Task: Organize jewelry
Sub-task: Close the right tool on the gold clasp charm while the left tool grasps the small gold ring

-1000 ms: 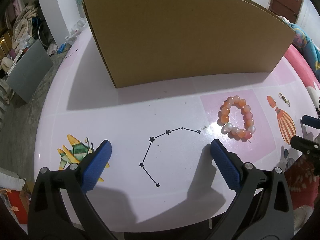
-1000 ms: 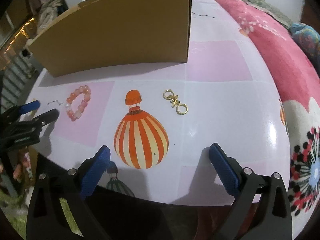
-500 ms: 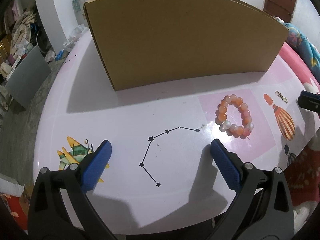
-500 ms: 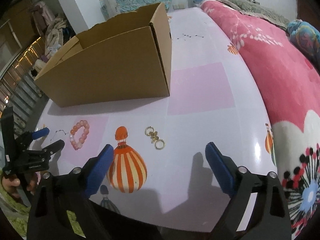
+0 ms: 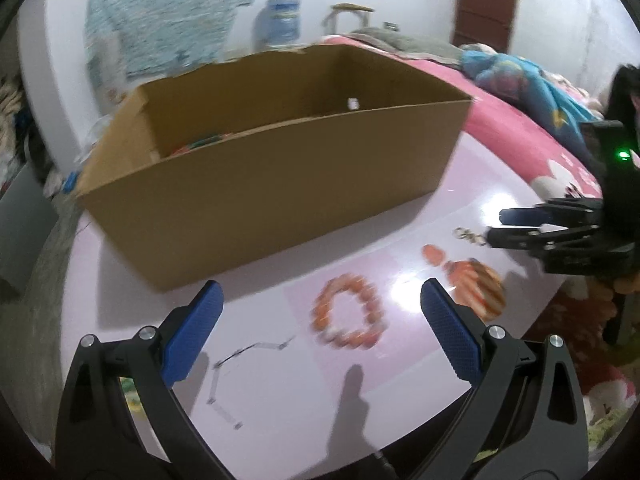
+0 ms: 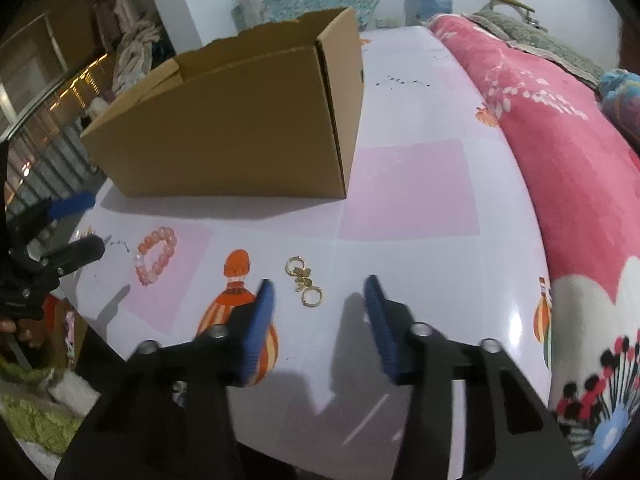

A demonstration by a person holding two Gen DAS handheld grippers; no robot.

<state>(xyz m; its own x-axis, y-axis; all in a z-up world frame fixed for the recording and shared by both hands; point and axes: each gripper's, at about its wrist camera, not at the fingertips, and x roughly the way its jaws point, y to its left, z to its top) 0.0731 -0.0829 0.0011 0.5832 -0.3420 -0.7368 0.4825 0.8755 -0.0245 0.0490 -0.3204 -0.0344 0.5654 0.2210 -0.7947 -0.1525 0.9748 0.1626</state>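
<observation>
Two tongs up | left tongs [image 5: 320, 316] wide open over bead bracelet [image 5: 347, 312] | right tongs [image 6: 319, 300] closing, empty, gold clasp [image 6: 304, 282] just ahead on tabletop [image 6: 408, 248]

Orange-pink bead bracelet [image 6: 157, 255], gold earrings [image 6: 304, 281], plain brown box [image 6: 240, 128].

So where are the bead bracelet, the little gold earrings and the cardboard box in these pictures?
bead bracelet [image 6: 157, 255], right wrist view, on the beads of its right side.
gold earrings [image 6: 304, 281], right wrist view, on the charm between the two hoops.
cardboard box [image 5: 280, 184], left wrist view, on its near outer wall.
</observation>
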